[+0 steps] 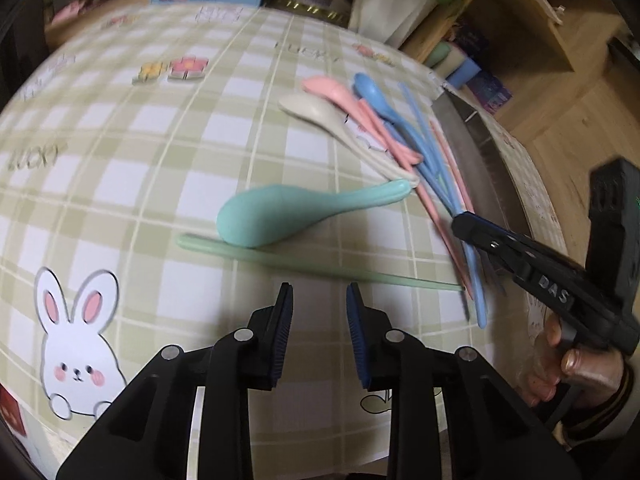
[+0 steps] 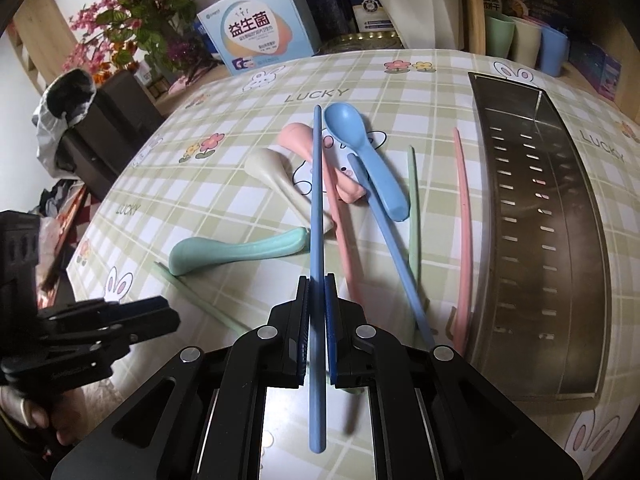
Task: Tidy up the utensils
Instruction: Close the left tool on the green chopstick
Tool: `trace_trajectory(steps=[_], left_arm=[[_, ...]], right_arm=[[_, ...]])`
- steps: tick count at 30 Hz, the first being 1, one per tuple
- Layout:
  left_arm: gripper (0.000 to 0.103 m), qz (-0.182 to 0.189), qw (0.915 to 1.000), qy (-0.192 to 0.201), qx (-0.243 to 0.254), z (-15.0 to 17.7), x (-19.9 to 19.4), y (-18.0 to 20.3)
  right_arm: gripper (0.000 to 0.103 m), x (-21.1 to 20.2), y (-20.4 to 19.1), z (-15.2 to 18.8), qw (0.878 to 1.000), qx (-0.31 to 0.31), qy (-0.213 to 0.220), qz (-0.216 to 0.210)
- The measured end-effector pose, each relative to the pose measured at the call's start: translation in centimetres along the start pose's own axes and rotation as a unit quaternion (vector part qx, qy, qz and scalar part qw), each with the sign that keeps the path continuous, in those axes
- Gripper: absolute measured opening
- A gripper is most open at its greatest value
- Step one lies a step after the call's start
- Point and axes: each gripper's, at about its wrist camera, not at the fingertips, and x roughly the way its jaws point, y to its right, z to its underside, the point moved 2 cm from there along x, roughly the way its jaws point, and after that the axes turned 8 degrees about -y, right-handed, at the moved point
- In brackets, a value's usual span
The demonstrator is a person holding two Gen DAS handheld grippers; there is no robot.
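The right tool [image 2: 317, 280] is clamped on a long blue plastic chopstick [image 2: 316, 184], its far end over the spoons on the desk [image 2: 240, 184]; lift it level, then lay it lengthwise in the perforated steel tray [image 2: 560, 240]; the left tool [image 1: 319, 292] stands narrow and empty above a pale green chopstick [image 1: 280, 258].

Left gripper [image 1: 319, 296] hovered over the checked tablecloth [image 1: 120, 140], jaws apart, nothing between the pads. Just ahead lay a green chopstick [image 1: 304, 266], with a teal spoon [image 1: 280, 212] bowl-down touching its far side. Beyond, a white spoon [image 1: 340, 128], pink spoon [image 1: 340, 96] and blue spoon [image 1: 380, 100] lay bunched with pink and blue chopsticks. Right gripper [image 1: 460, 222] came in from the right, tip at the chopstick bundle, its grip unclear from here; a hand [image 1: 576, 368] held it. A metal tray [image 1: 476, 148] sat along the table's right edge. Rabbit print [image 1: 76, 340] at lower left.
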Motion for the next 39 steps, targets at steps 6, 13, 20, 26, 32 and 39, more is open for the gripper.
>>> trace_trajectory(steps=[6,13,20,26,32,39], left_arm=[[0.027,0.063,0.991,-0.032,-0.113,-1.5,1.0,-1.8],[0.027,-0.021,0.9943,-0.025,-0.101,-3.9,1.8,-0.1],[0.044,-0.106,0.9915,-0.024,-0.072,-5.9,3.1,2.4],[0.045,-0.209,0.978,-0.004,0.003,-5.9,4.3,4.4],[0.046,-0.207,0.9782,-0.015,0.009,-5.7,3.9,3.9],[0.011,-0.149,0.9884,-0.015,-0.023,-4.4,2.2,0.6]], right_arm=[[0.007,-0.9,0.4,0.3,1.0,0.001,0.019,-0.01],[0.007,-1.6,1.2,0.3,0.999,0.019,0.035,-0.021],[0.007,-3.1,1.7,0.1,0.998,0.024,0.061,-0.023],[0.007,-3.6,2.4,0.2,0.997,0.036,0.07,-0.024],[0.007,-4.1,2.5,0.3,0.996,0.04,0.077,-0.026],[0.007,-4.1,2.3,0.5,0.996,0.037,0.078,-0.03]])
